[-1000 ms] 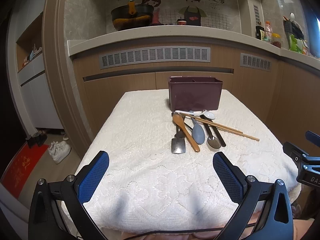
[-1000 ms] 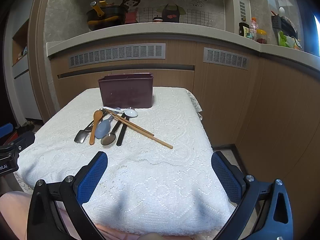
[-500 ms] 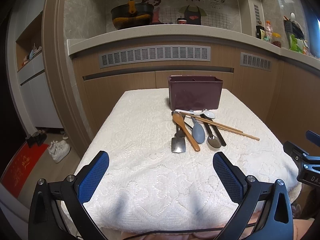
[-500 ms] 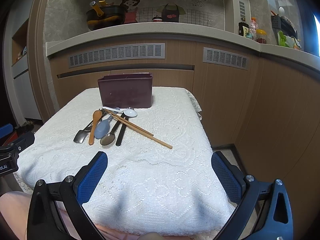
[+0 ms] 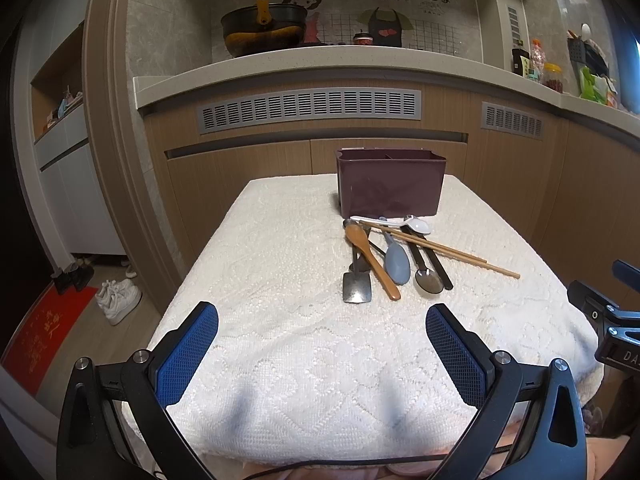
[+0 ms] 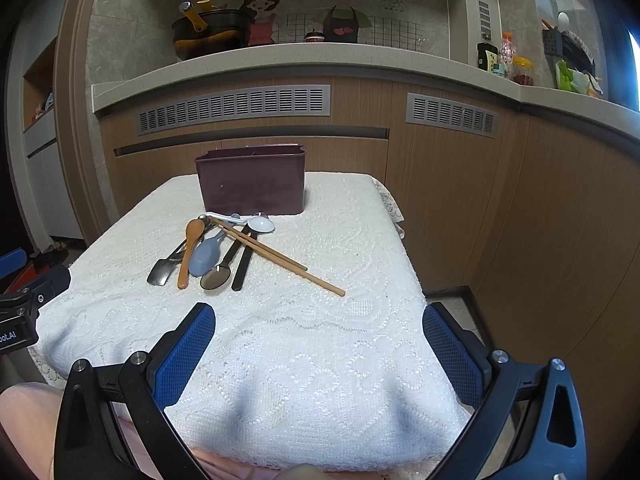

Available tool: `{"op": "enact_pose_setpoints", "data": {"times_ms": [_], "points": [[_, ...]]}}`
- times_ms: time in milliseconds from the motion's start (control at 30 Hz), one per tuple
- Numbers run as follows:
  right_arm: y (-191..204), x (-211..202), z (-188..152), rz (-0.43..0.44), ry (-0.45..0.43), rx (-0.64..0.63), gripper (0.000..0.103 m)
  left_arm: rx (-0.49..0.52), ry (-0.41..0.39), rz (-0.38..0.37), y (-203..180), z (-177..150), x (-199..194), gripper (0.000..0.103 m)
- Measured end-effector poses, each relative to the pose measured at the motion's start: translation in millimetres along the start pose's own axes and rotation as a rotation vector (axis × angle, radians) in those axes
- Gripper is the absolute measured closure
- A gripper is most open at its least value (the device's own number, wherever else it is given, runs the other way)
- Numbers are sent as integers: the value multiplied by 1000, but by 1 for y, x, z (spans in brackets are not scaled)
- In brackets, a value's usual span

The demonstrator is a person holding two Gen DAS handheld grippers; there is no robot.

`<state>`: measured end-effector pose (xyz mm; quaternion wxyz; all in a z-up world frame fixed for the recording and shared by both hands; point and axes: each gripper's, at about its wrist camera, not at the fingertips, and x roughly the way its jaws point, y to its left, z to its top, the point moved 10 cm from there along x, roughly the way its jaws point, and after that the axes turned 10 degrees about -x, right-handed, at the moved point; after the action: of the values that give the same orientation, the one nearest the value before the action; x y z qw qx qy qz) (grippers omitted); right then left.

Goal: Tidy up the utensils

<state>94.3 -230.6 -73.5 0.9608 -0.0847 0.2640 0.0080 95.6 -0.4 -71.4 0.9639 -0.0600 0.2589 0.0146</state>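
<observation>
A dark maroon utensil holder point(image 5: 390, 184) point(image 6: 252, 184) stands at the far end of a table with a white lace cloth point(image 5: 280, 280) point(image 6: 340, 300). In front of it lies a heap of utensils: a wooden spoon point(image 5: 370, 258) point(image 6: 188, 248), a blue-grey spoon point(image 5: 397, 260) point(image 6: 206, 254), a metal spoon point(image 5: 428, 280) point(image 6: 216, 277), a small metal spatula point(image 5: 356, 286) point(image 6: 160, 270), a white spoon point(image 5: 416, 224) point(image 6: 260, 223) and wooden chopsticks point(image 5: 452, 252) point(image 6: 288, 260). My left gripper point(image 5: 322, 354) and right gripper point(image 6: 319, 354) hover open over the near edge, well short of the heap, holding nothing.
Wooden cabinets with vents and a light counter point(image 5: 320, 60) run behind the table, with a black pot point(image 5: 262, 30) and bottles point(image 6: 490, 54) on it. White shoes point(image 5: 118, 294) and a red mat point(image 5: 40, 340) lie on the floor at left. Bare cloth stretches between grippers and heap.
</observation>
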Motion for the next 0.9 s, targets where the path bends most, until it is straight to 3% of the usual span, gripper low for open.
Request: {"op": "enact_pose_setpoints", "data": {"times_ms": [900], "points": [[0,9,-7,7,20,8,0,15,28,2,-4,-2,2,0]]}}
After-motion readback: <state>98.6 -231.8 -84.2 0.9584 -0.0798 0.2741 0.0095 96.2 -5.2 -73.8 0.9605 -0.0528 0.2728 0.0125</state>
